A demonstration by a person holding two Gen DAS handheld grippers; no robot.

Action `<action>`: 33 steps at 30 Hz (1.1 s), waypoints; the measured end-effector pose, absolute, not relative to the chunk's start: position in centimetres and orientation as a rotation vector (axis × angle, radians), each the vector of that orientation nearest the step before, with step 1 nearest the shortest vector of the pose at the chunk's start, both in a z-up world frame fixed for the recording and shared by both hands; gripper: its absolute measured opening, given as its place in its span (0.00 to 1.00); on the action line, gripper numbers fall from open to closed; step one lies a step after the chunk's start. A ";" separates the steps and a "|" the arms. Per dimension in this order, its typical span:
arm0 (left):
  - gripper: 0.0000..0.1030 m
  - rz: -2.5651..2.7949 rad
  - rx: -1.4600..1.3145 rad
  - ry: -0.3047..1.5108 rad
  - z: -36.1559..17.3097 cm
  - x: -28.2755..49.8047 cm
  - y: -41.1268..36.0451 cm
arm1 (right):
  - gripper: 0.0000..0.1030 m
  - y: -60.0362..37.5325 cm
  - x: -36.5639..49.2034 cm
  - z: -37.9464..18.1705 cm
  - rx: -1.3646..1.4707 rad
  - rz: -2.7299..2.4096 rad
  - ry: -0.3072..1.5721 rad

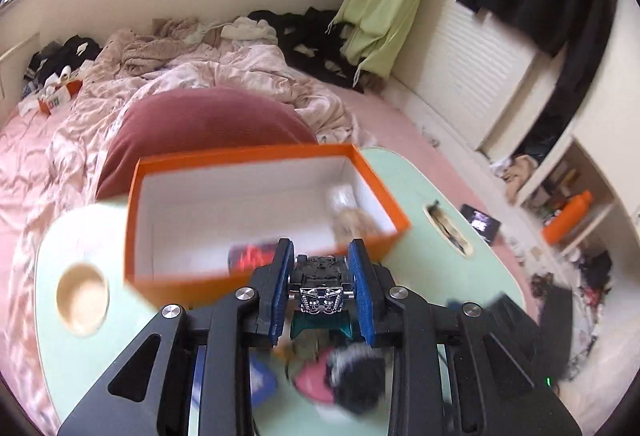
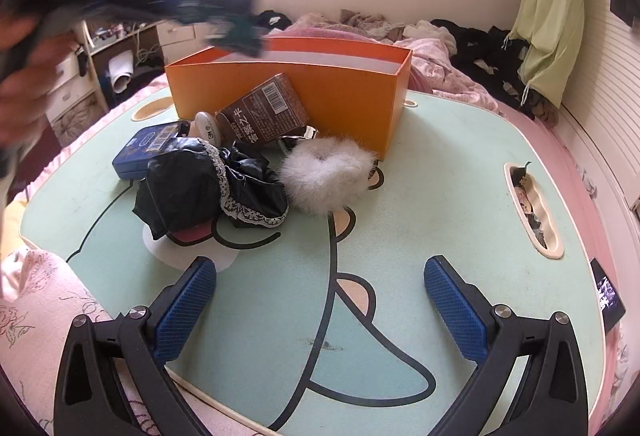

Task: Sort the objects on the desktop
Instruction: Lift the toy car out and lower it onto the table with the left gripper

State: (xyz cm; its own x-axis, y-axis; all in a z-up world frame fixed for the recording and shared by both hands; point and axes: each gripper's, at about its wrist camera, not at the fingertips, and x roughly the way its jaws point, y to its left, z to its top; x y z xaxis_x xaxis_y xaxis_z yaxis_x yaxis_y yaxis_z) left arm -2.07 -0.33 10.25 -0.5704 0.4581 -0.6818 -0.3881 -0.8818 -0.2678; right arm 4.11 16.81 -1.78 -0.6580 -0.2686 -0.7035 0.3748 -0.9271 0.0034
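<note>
Currently my left gripper (image 1: 320,290) is clamped on a small black-and-teal toy car with a chrome underside (image 1: 321,292), lower centre of the left view, just at the near rim of the open orange cardboard box (image 1: 256,164). My right gripper (image 2: 320,300) is spread wide and holds nothing, low over the mint-green cartoon lap table (image 2: 440,196). Fluffy white scrunchie (image 2: 324,178) sits mid-frame beside the box.
</note>
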 end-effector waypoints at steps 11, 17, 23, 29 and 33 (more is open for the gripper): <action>0.38 2.383 -1.282 -0.157 2.1 -1.6 -0.2 | 1.00 16.8 4.1 -1.8 1.057 -2.569 0.201; 0.72 2.549 -1.153 0.056 3.8 3.6 -0.1 | 1.00 16.8 4.1 -1.8 1.057 -2.569 0.200; 0.80 2.594 -1.147 0.254 2.4 7.3 -0.4 | 1.00 16.8 4.1 -1.8 1.057 -2.569 0.199; 0.94 2.631 -1.223 0.118 0.3 5.3 -1.4 | 1.00 16.8 4.2 -1.8 1.056 -2.569 0.200; 1.00 2.663 -1.234 0.086 -0.2 4.7 -2.1 | 1.00 16.8 4.2 -1.7 1.055 -2.570 0.203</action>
State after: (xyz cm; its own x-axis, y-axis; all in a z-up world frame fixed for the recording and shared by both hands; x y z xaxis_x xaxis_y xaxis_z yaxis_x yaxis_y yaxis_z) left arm 4.68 -2.08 -0.19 -0.6294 0.1606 -0.7603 -0.2091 -0.9773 -0.0333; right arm 4.21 16.77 -1.71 -0.6593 -0.2678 -0.7025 0.3748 -0.9271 0.0017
